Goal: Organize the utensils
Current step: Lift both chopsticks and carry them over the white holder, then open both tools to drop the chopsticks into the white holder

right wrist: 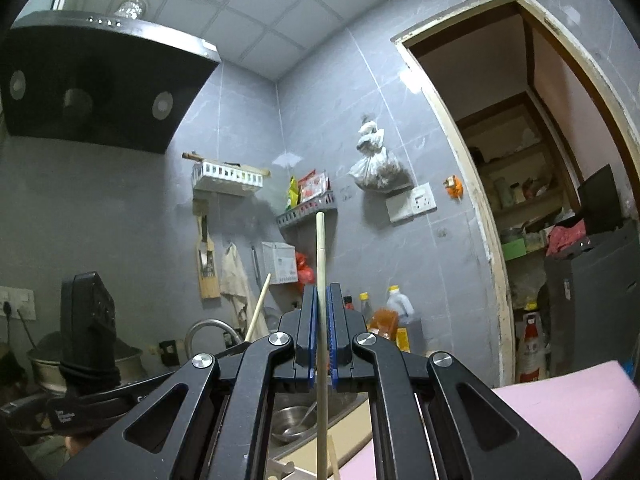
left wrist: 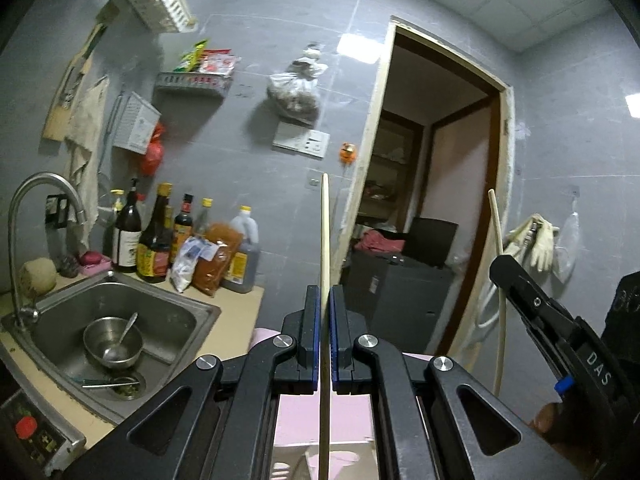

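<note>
The left gripper [left wrist: 325,292] is clamped tight on a pale wooden chopstick [left wrist: 325,232], its blue-lined pads pressed to either side of the stick, which runs straight up between them and ends in front of the grey tiled wall [left wrist: 248,40]. The right gripper [right wrist: 322,292] is likewise squeezed closed on a second chopstick [right wrist: 321,256] — this one stands upright too, its squared tip reaching the level of a grey wall shelf [right wrist: 306,212].

In the left wrist view the right gripper shows at the right edge, tilted, with its chopstick sticking up above its black fingers. In the right wrist view the left gripper's chopstick leans at an angle just left of centre, over the curved tap.

Below and left of the left gripper lies a steel sink [left wrist: 120,320] holding a metal bowl [left wrist: 113,342] with a spoon [left wrist: 122,338] in it. Behind the sink, a row of sauce bottles [left wrist: 156,240] stands on the counter against the wall. An open doorway [left wrist: 432,200] lies right of centre — a dark cabinet sits just inside. A pink board [right wrist: 560,408] lies under the right gripper, low right, and a black range hood [right wrist: 100,80] hangs upper left.
</note>
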Tool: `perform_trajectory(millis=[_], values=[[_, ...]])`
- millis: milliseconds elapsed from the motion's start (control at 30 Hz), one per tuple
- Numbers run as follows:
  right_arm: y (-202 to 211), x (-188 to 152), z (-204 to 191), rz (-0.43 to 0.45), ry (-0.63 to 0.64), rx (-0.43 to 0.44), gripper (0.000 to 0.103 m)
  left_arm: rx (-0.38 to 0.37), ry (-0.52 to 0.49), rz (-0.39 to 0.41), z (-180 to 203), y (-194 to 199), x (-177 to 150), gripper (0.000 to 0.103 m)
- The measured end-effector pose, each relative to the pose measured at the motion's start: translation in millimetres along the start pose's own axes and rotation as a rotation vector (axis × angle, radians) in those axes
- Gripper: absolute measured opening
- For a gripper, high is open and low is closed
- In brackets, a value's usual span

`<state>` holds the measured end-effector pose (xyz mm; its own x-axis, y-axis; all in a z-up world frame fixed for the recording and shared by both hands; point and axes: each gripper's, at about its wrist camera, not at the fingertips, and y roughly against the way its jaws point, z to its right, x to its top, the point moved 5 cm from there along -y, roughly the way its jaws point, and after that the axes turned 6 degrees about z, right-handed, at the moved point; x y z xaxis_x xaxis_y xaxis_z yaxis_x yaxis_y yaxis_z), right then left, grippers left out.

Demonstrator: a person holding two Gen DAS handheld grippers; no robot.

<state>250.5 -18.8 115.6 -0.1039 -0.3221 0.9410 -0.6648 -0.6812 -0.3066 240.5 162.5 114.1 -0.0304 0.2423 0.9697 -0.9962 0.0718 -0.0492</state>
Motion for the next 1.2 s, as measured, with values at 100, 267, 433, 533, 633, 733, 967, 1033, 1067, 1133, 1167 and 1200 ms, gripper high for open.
perform_trajectory(millis=[100,267,433,533,633,733,967,1033,1067,1133,1167,1200], values=[[-6,-11,-3,-0.003,0.015,-0.014,0.003,0.036,-0.006,0.009,-5,-1,-10,0.002],[-10,-24,-5,-0.001,0.033,-0.024,0.003,0.070,-0.008,0.004,-9,-6,-26,0.002],[-14,-35,-3,-0.015,0.035,-0.034,0.003,0.089,-0.002,-0.004,-11,-10,-37,0.002],[-15,-40,-3,-0.026,0.044,-0.038,0.003,0.095,-0.010,0.005,-12,-7,-40,0.002],[-15,-46,-5,-0.040,0.065,-0.038,0.003,0.093,-0.020,0.005,-10,-4,-40,0.002],[-15,-52,-6,-0.066,0.077,-0.034,0.003,0.085,-0.039,0.001,-7,0,-42,0.002],[-10,-58,-5,-0.112,0.099,-0.031,0.004,0.066,-0.031,-0.019,-7,5,-42,0.003],[-8,-59,-5,-0.125,0.103,-0.028,0.005,0.056,-0.023,-0.026,-6,7,-41,0.005],[-7,-59,-5,-0.128,0.105,-0.027,0.005,0.049,-0.018,-0.028,-6,8,-41,0.007],[-4,-58,-6,-0.131,0.108,-0.024,0.007,0.048,-0.015,-0.026,-6,11,-40,0.015],[-3,-57,-6,-0.132,0.108,-0.021,0.007,0.046,-0.011,-0.024,-5,12,-39,0.016],[-2,-55,-7,-0.131,0.109,-0.017,0.008,0.043,-0.006,-0.022,-5,13,-38,0.018]])
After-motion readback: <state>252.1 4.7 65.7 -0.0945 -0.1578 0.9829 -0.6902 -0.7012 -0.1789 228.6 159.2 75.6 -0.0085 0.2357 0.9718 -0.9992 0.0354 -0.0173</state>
